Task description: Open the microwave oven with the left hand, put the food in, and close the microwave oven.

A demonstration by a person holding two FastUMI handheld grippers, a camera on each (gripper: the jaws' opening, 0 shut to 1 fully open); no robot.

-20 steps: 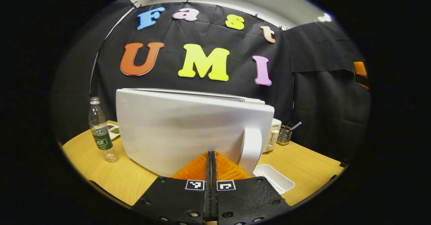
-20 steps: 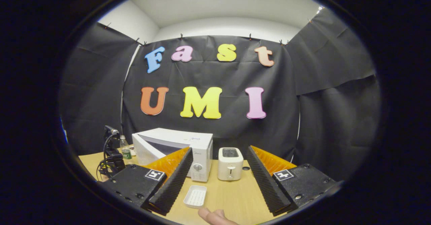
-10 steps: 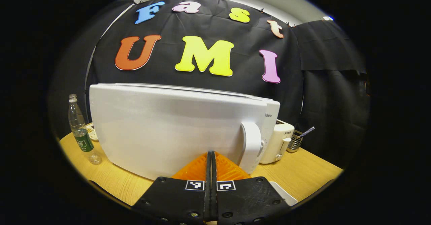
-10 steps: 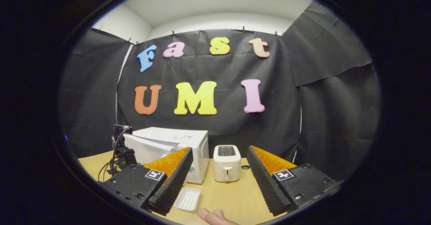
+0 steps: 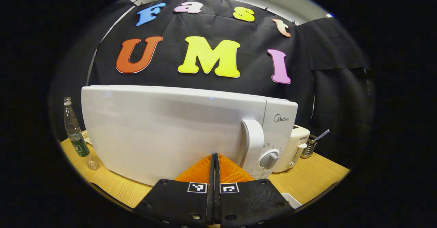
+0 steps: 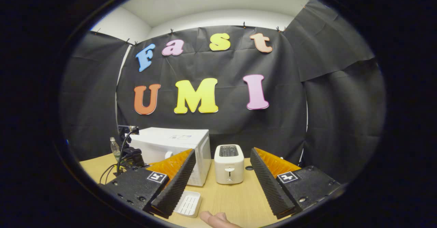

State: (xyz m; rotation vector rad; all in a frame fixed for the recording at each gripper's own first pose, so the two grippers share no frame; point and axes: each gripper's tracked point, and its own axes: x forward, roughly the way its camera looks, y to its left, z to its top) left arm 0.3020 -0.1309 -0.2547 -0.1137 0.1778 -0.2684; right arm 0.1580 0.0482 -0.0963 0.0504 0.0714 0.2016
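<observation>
The white microwave (image 5: 170, 132) stands close in front in the left gripper view, its door flush with the body. My left gripper (image 5: 214, 158) is shut with nothing between its fingers; its tips rest against the lower door, just left of the handle (image 5: 252, 142). In the right gripper view the microwave (image 6: 174, 141) sits at the back left of the table, with the left gripper (image 6: 128, 153) and its cables in front of the door. My right gripper (image 6: 222, 153) stands open and holds nothing, well back from the microwave.
A white toaster (image 6: 228, 165) stands right of the microwave, with a wire utensil holder (image 5: 309, 149) behind it. A white ridged tray (image 6: 187, 203) lies on the wooden table (image 6: 232, 194) near my right gripper. A water bottle (image 5: 76, 139) stands left of the microwave. A fingertip (image 6: 215, 217) shows at the bottom.
The microwave door has swung from partly open to flush shut, with my shut left gripper moving in behind it. The right gripper has stayed open and drifted slightly.
</observation>
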